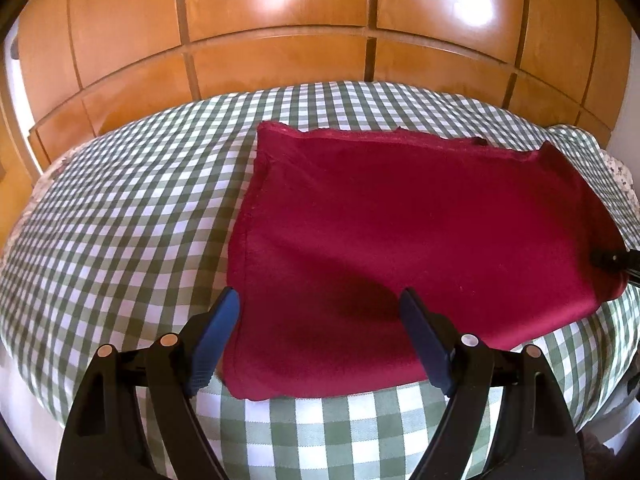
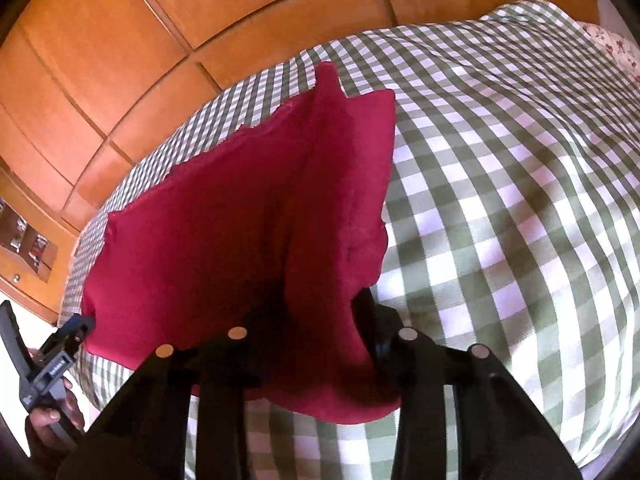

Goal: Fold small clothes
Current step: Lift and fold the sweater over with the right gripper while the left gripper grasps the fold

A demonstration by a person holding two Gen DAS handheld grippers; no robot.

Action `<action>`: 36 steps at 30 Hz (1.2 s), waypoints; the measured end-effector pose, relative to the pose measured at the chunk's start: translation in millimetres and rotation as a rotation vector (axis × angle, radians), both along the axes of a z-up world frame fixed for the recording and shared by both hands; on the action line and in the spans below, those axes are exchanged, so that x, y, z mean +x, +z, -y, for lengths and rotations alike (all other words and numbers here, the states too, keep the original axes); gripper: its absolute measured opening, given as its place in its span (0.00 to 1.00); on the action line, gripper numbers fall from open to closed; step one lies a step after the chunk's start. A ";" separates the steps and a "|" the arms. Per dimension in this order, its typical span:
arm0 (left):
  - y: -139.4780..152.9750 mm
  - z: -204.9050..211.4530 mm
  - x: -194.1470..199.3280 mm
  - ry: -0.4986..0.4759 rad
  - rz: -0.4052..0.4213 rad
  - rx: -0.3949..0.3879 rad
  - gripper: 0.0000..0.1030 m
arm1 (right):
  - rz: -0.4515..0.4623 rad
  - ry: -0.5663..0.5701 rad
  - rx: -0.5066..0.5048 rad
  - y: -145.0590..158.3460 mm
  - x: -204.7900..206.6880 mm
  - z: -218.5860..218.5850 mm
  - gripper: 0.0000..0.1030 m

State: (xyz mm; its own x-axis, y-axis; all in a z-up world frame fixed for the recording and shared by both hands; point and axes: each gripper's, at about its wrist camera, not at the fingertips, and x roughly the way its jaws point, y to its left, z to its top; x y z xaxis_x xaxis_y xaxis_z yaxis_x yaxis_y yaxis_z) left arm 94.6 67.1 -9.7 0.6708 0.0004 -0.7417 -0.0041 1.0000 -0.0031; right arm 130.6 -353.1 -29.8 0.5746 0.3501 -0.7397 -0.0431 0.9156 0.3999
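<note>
A dark red garment (image 1: 400,232) lies folded on the green-and-white checked bedspread (image 1: 120,220). My left gripper (image 1: 320,304) is open, its blue fingertips (image 1: 218,320) astride the garment's near left corner, just above it. In the right wrist view the red garment (image 2: 240,208) has its near right part raised and draped over my right gripper (image 2: 320,316). The cloth hides the fingertips, so the grip is not visible. The right gripper also shows at the right edge of the left wrist view (image 1: 616,258), on the garment's right edge.
A wooden panelled wardrobe (image 1: 280,40) stands behind the bed. A floral pillow (image 2: 616,48) lies at the far right of the bed. The left gripper's handle and the hand holding it (image 2: 52,368) show at the lower left of the right wrist view.
</note>
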 end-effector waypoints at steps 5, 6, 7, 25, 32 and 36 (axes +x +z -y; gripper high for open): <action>-0.4 -1.8 1.0 -0.014 -0.004 -0.009 0.79 | -0.001 0.004 0.029 12.6 1.0 -4.9 0.25; -1.0 -1.6 0.9 -0.014 -0.007 -0.012 0.79 | 0.012 0.016 0.041 19.5 0.5 -8.6 0.24; -1.5 -2.2 1.1 -0.015 -0.010 -0.015 0.79 | 0.022 0.028 0.046 25.0 0.6 -11.3 0.24; 19.1 -53.7 15.4 -0.156 -0.016 -0.658 0.81 | 0.121 0.385 0.037 46.6 -4.1 -196.8 0.23; 24.3 -27.2 50.4 -0.215 -0.082 -0.761 0.87 | 0.162 0.430 -0.069 35.8 -10.6 -225.4 0.23; 31.3 -2.0 76.6 -0.252 -0.129 -0.738 0.88 | 0.189 0.478 -0.031 37.3 -13.4 -223.4 0.35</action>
